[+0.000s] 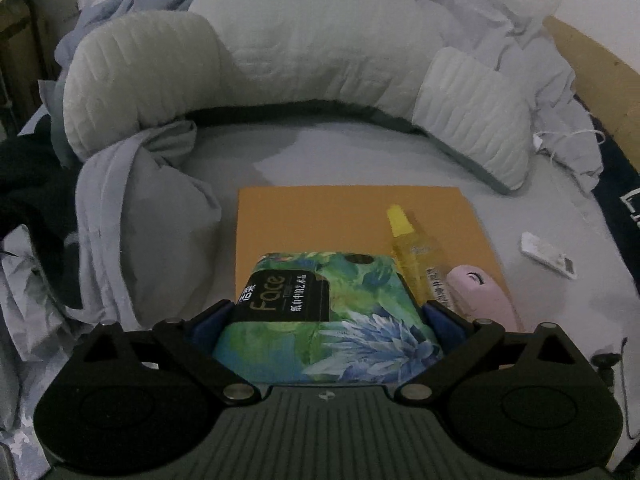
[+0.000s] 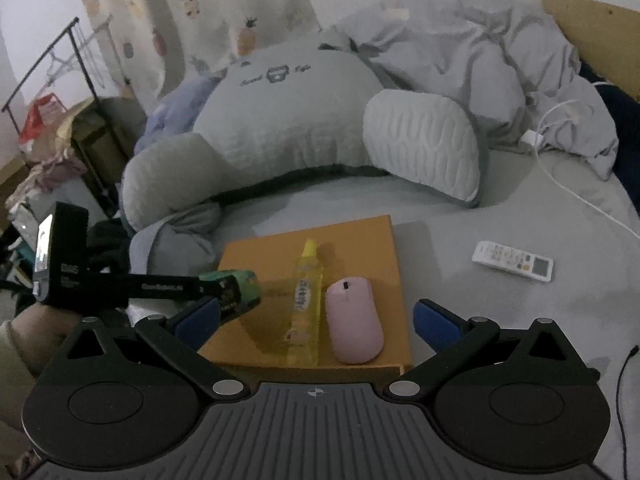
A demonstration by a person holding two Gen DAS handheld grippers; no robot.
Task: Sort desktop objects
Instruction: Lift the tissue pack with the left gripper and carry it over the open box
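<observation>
A: The tissue pack [image 1: 320, 316], soft and glossy with a floral print, is clamped between the left gripper [image 1: 326, 314]'s wide-set blue pads, over the near left corner of the orange board [image 1: 320, 216]. Probably lifted for sorting.

B: Noted. On the board, a slim yellow bottle [image 2: 306, 300] is laid flat beside a smooth pink mouse [image 2: 354, 322]. The right gripper [image 2: 316, 320] is held apart, empty, above them.

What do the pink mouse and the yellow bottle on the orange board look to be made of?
The pink mouse looks like matte plastic: a smooth, even shell with no glare. The yellow bottle seems to be clear, glossy plastic: the orange board shows through its tinted body, though glass can't be ruled out.
</observation>
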